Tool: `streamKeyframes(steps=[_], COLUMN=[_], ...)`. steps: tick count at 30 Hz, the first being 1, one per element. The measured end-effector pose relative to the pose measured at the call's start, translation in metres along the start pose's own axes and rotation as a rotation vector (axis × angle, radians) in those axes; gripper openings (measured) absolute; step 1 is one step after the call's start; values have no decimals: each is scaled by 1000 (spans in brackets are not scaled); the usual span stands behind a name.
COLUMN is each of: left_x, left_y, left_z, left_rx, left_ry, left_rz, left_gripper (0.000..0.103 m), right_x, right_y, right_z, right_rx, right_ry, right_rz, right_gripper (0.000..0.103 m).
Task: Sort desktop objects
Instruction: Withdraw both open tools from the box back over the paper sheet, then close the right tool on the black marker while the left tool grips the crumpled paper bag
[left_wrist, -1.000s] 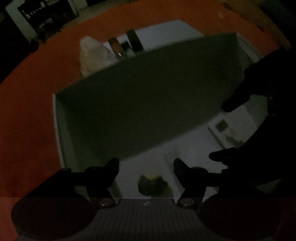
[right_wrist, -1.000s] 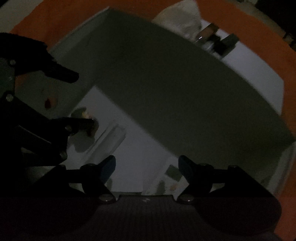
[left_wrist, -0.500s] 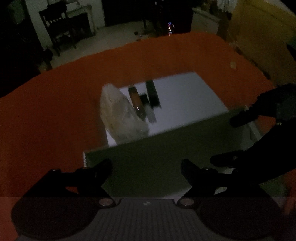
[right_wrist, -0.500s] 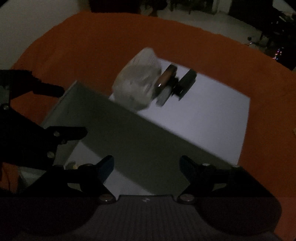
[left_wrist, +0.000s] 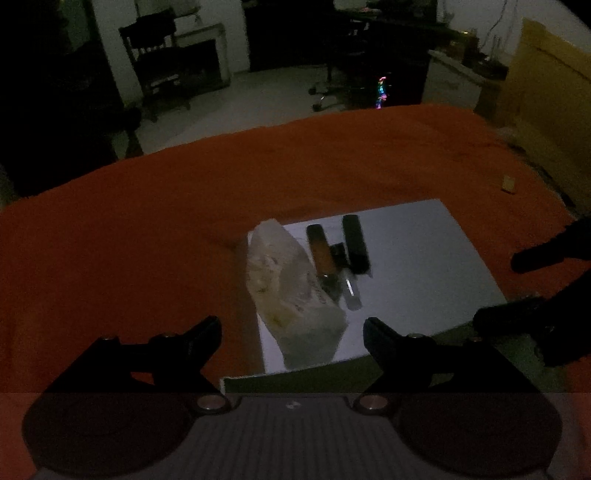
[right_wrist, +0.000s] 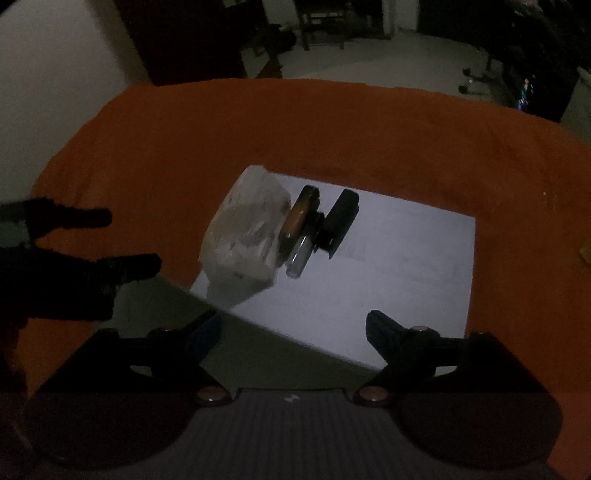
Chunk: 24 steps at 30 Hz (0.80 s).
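Left gripper (left_wrist: 292, 330) spread wide, holding nothing; right gripper (right_wrist: 293, 325) likewise. Ahead of both, on white sheet (left_wrist: 417, 266): clear bag (left_wrist: 291, 291), brown tube (left_wrist: 320, 251), clear vial (left_wrist: 351, 291), black case (left_wrist: 355, 243), packed side by side. Grey box (right_wrist: 258, 354) edge just below fingers.

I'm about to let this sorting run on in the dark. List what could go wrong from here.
1. The three slim items, amber tube, clear vial and black stick, lie packed side by side; a pinch may catch two.
2. The crinkled plastic bag touches the tube and could drag it.
3. Both open grippers, left and right, work in dim light, so aim may suffer.
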<state>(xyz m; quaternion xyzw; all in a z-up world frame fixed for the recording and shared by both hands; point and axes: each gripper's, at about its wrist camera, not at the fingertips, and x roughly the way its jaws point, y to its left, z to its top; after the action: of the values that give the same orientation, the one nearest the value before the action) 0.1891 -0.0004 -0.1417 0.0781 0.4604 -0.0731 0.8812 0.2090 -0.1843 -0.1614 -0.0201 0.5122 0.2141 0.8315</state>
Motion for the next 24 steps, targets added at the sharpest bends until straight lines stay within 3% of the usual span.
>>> streamKeyframes(steps=[12,14,24], left_x=[41,49,89], left_y=[8,10,11], left_z=[22,26,33], left_rx=[-4,4,-12], left_ry=[32,35,110], left_rz=[58,54,78], left_gripper=[82,78,76], right_x=[26,35,76], right_y=[-30,-37,-50], right_z=[42,48,64], right_rx=[165,201,263], right_ry=[-25,-25,19], right_rz=[-21,-38,-94], right_gripper=[88,88,88])
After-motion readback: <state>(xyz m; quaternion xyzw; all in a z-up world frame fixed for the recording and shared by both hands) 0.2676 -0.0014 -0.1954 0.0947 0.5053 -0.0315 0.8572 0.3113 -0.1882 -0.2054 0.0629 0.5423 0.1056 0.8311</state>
